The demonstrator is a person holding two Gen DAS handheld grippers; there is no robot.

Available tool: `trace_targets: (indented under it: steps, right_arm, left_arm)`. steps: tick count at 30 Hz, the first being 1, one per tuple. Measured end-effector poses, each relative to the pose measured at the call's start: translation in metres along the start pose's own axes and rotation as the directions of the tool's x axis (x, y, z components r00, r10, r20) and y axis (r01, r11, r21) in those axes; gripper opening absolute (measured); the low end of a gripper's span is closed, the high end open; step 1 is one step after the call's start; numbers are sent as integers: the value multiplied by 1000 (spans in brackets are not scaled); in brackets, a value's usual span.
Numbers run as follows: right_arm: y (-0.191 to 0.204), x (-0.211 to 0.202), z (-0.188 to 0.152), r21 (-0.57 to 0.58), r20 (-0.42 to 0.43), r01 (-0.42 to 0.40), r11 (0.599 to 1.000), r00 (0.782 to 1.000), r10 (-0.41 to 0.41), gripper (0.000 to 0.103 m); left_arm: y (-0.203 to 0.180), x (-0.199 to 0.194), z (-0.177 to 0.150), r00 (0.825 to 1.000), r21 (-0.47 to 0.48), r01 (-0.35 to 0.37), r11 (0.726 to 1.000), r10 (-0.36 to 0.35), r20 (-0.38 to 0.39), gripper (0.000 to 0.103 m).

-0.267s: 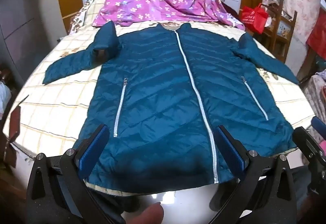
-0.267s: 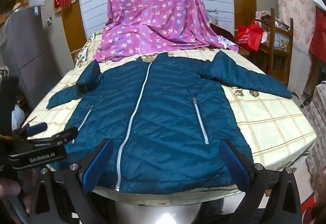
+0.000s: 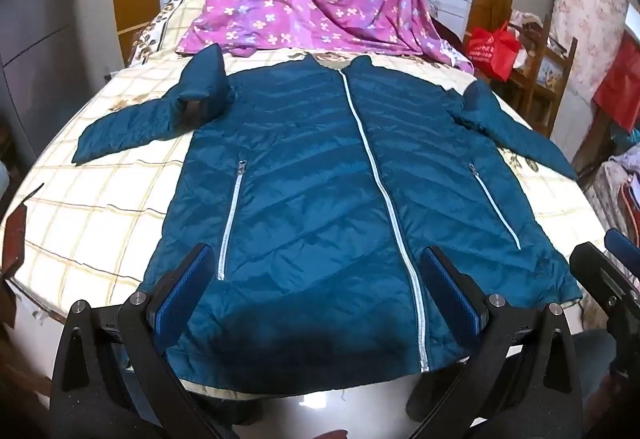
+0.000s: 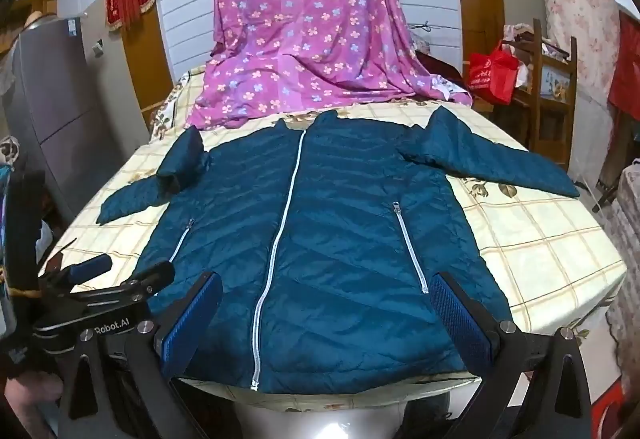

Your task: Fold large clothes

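A quilted teal puffer jacket with a pale centre zip is laid flat, front up, on a bed covered by a cream checked sheet, sleeves spread outward. A purple floral cloth is draped behind its collar. The left gripper and right gripper are held above the hem, fingers spread wide, nothing gripped.

The jacket is quilted, faintly glossy cloth, perhaps nylon, on a matt checked bedsheet.

Home bedroom, checked bed, floral sheet, wooden chair
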State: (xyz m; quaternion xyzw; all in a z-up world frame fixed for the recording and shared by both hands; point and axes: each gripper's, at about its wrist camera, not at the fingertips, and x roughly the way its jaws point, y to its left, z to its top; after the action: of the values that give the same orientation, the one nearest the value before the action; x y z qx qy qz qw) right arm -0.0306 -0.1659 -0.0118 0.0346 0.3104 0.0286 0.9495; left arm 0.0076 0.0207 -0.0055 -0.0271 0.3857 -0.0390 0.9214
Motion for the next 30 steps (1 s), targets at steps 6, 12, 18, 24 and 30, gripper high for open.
trace_targets:
  steps: [6, 12, 18, 24, 30]
  right_arm:
    - [14, -2, 5, -82, 56, -37, 996, 998, 41, 103]
    - [13, 15, -2, -110, 31, 3, 994, 1000, 1, 103]
    - [-8, 20, -12, -63, 64, 39, 997, 997, -35, 103]
    - [-11, 28, -19, -39, 35, 2, 999, 999, 0, 103]
    - [-9, 30, -25, -60, 26, -1, 998, 1000, 3, 103]
  left_arm:
    - [7, 16, 7, 1000, -34, 23, 999, -23, -17, 102]
    - [8, 22, 4, 1000, -31, -1, 1000, 1, -11, 102]
    - [7, 29, -2, 999, -32, -19, 999, 18, -47, 102]
    - [1, 39, -7, 998, -15, -27, 1000, 26, -50, 102]
    - [1, 42, -9, 998, -22, -25, 999, 24, -56, 103]
